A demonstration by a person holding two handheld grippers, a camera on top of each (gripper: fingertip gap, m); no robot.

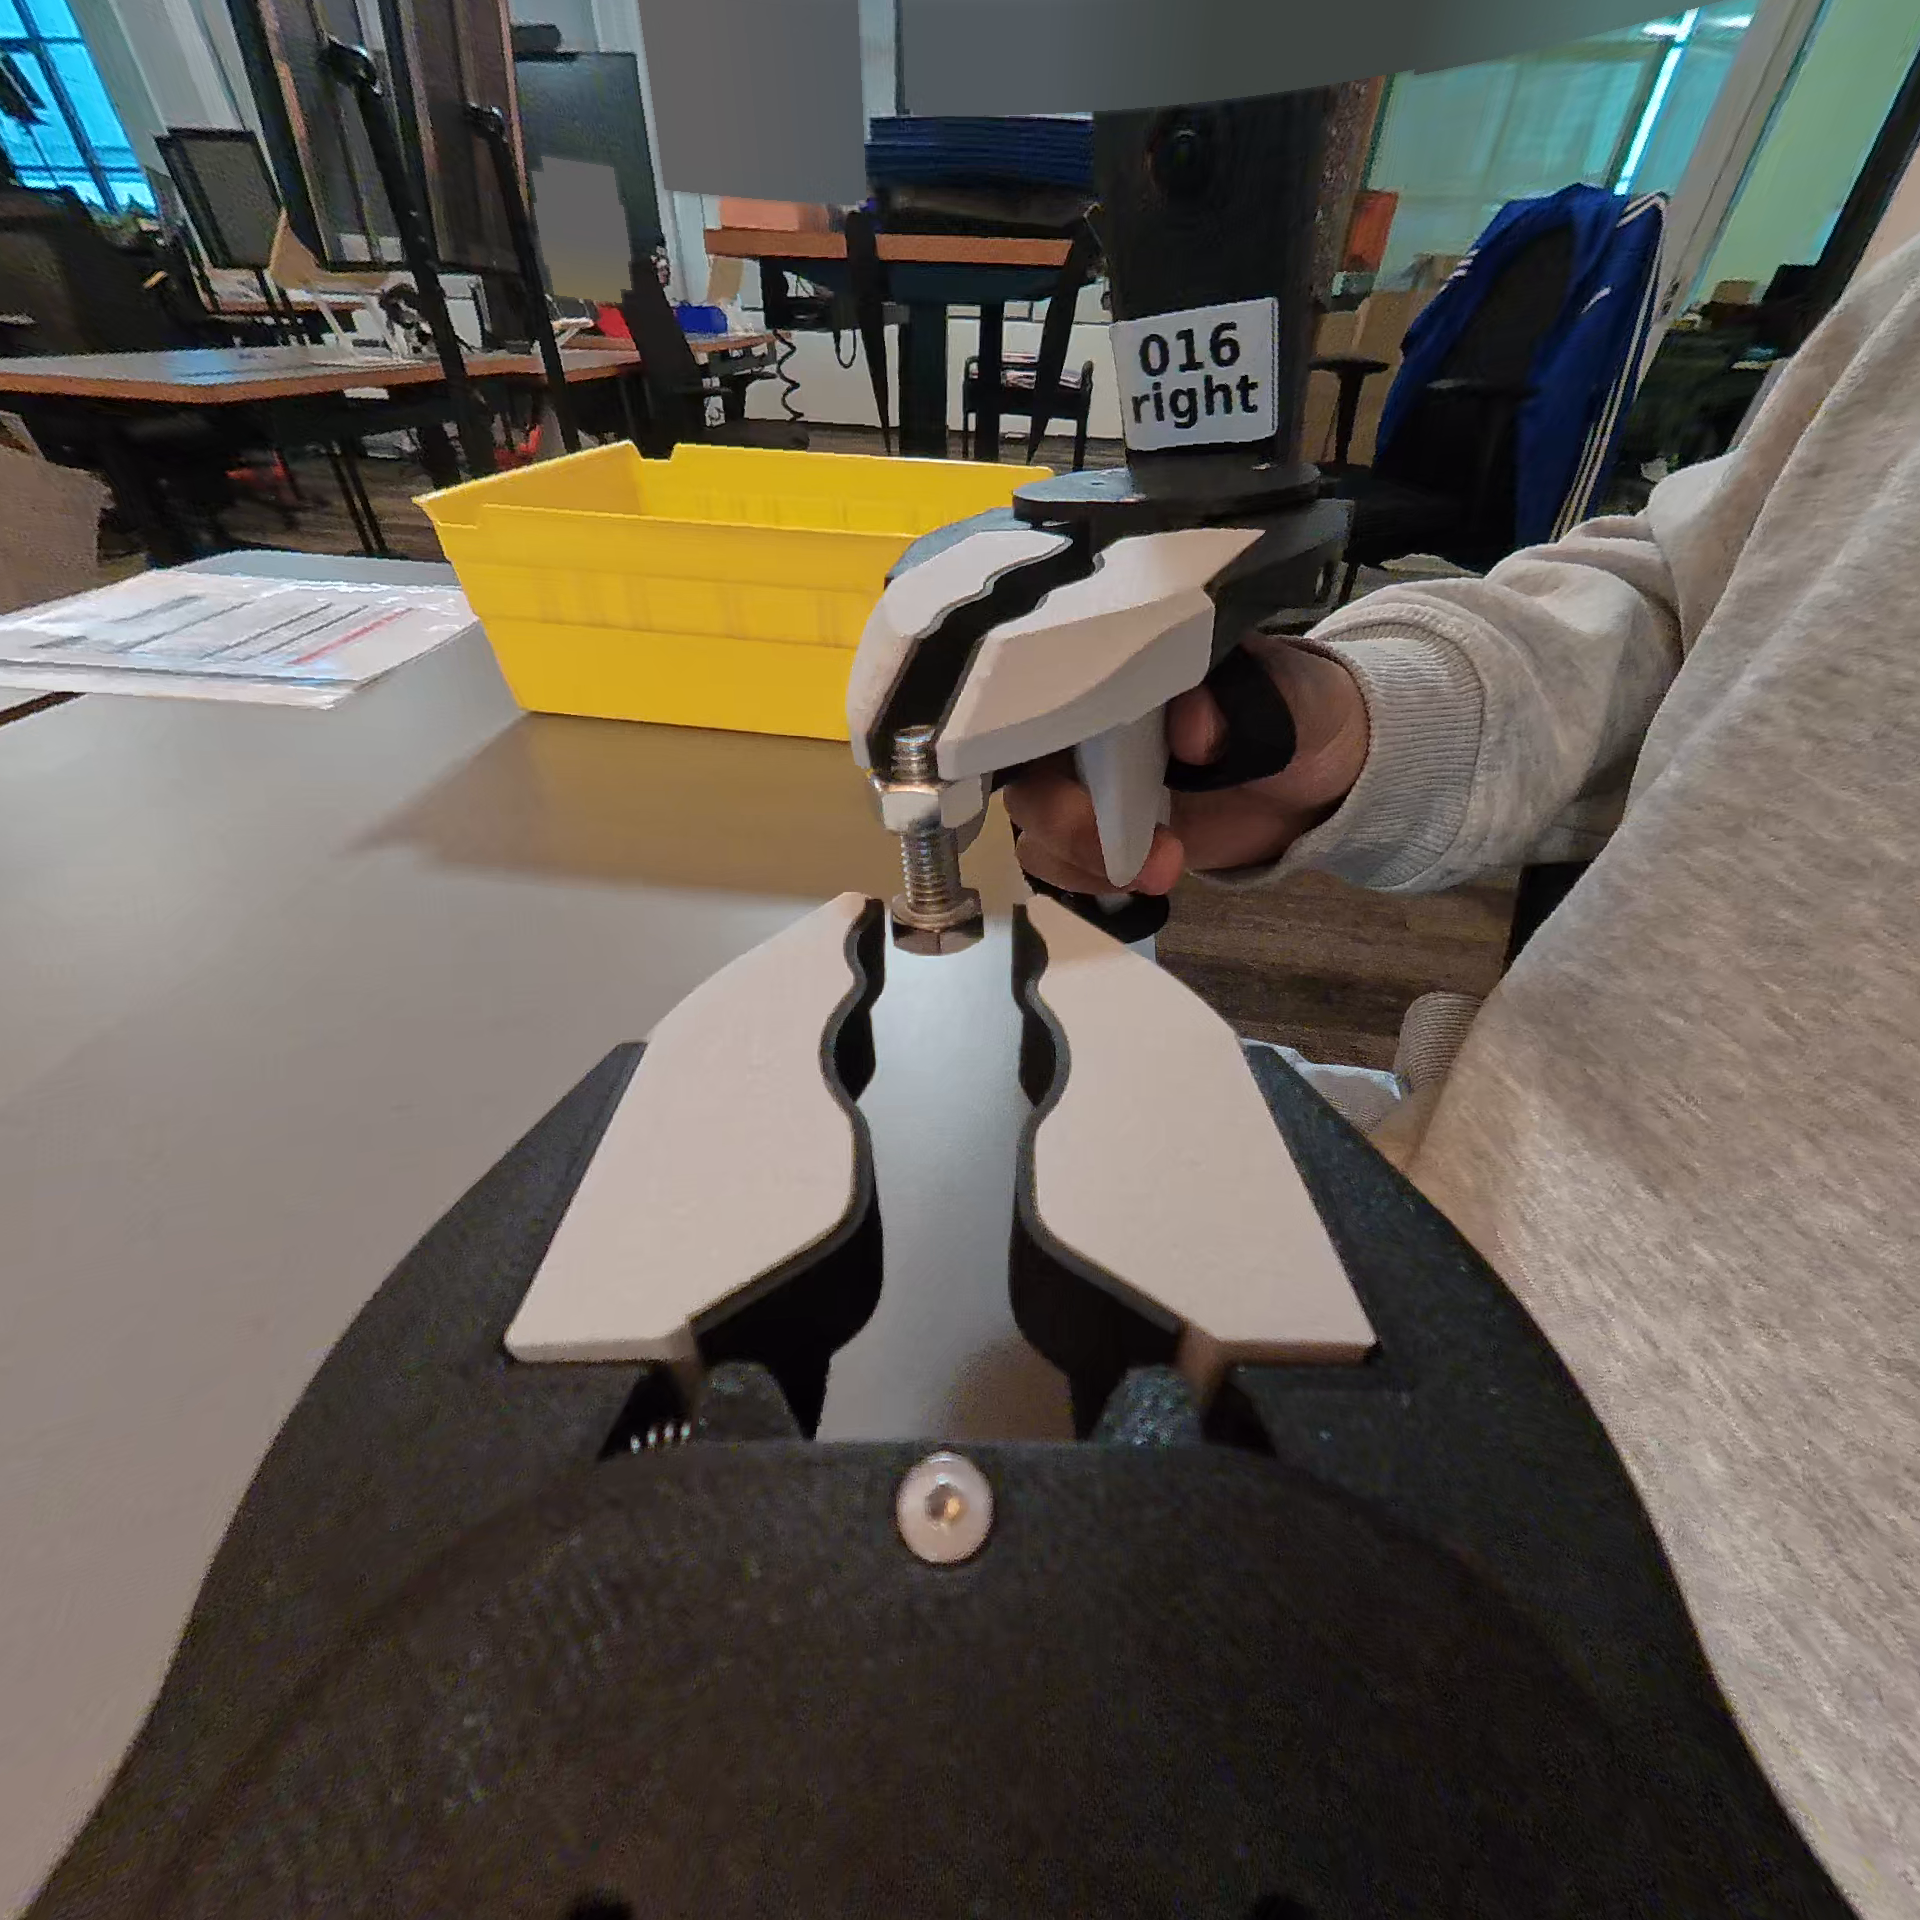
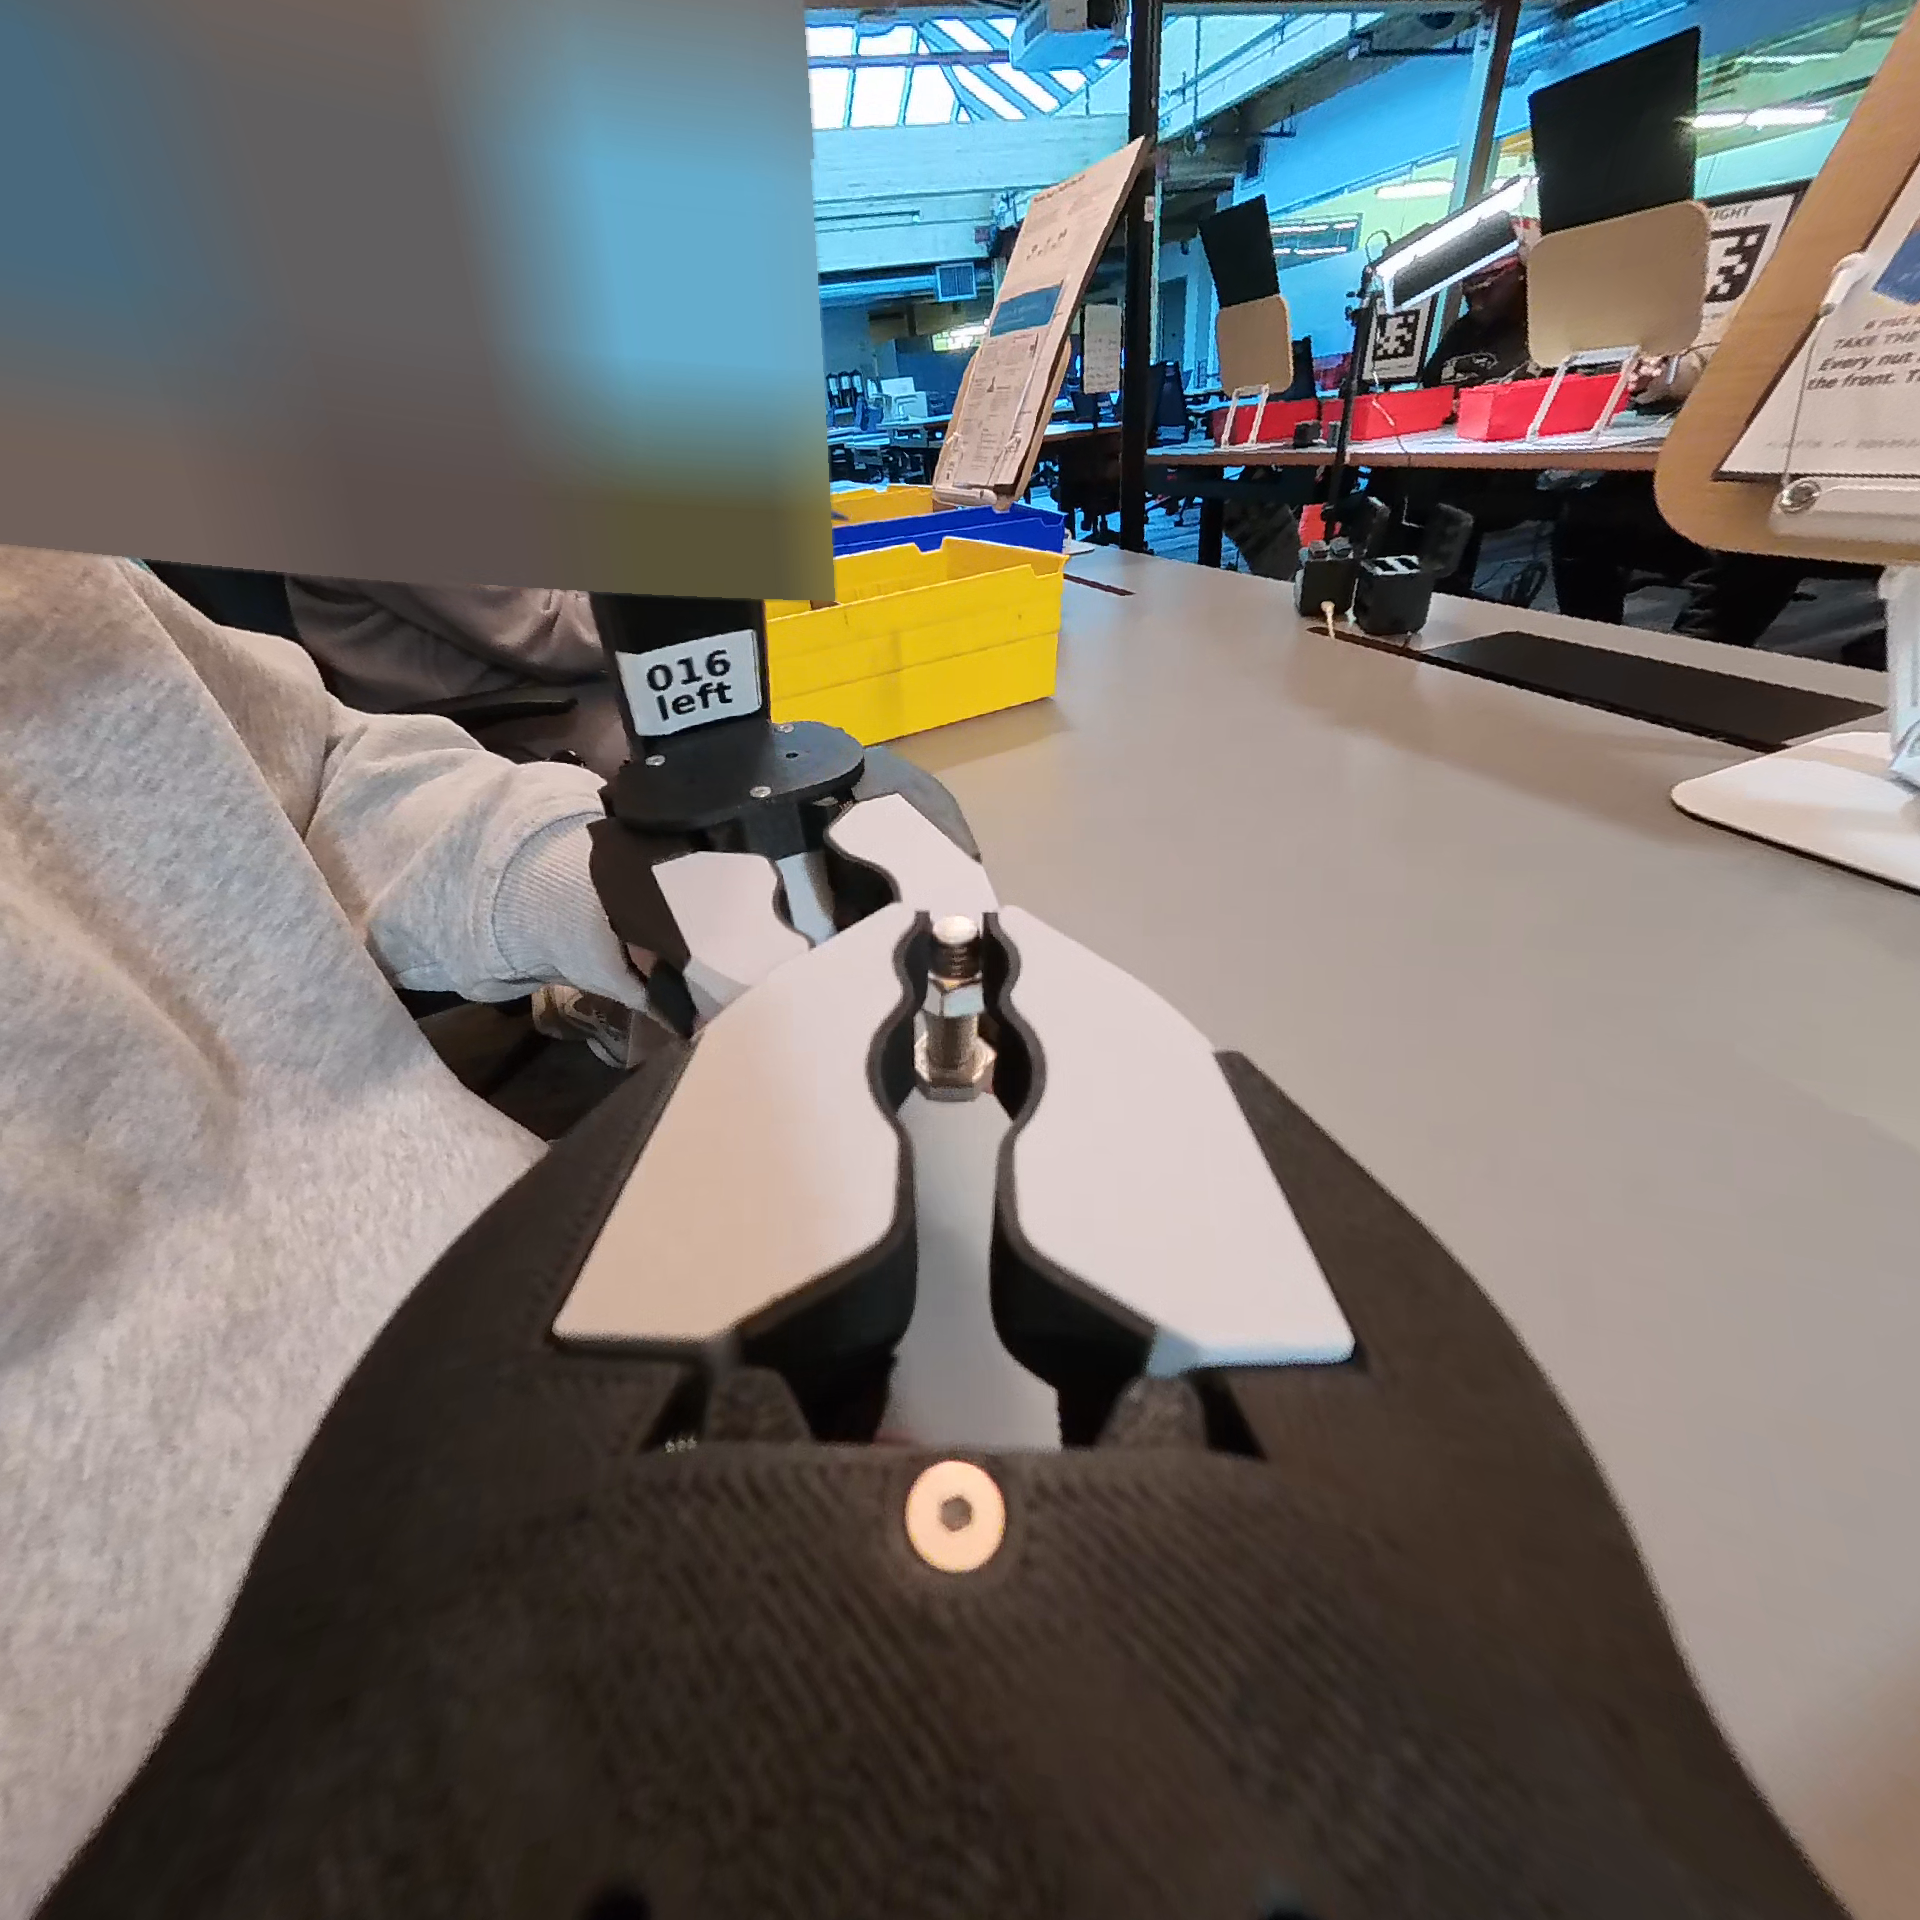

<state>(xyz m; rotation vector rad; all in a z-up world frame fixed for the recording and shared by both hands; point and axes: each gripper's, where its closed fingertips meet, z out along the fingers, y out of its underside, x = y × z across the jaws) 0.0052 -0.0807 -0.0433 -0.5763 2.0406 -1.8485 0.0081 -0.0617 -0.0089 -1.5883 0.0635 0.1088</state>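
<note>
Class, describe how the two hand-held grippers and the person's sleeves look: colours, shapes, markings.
Both the left gripper and the right gripper have a black textured body, pale grey fingers with wavy black inner edges, and a white sticker on a black post. The sleeves are light grey, ribbed at the cuffs.

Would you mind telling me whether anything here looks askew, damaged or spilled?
Nothing stands out. The right claw grips the nut on an upright bolt, whose head sits between the left claw's open tips. The yellow bin sits square on the table.
</note>
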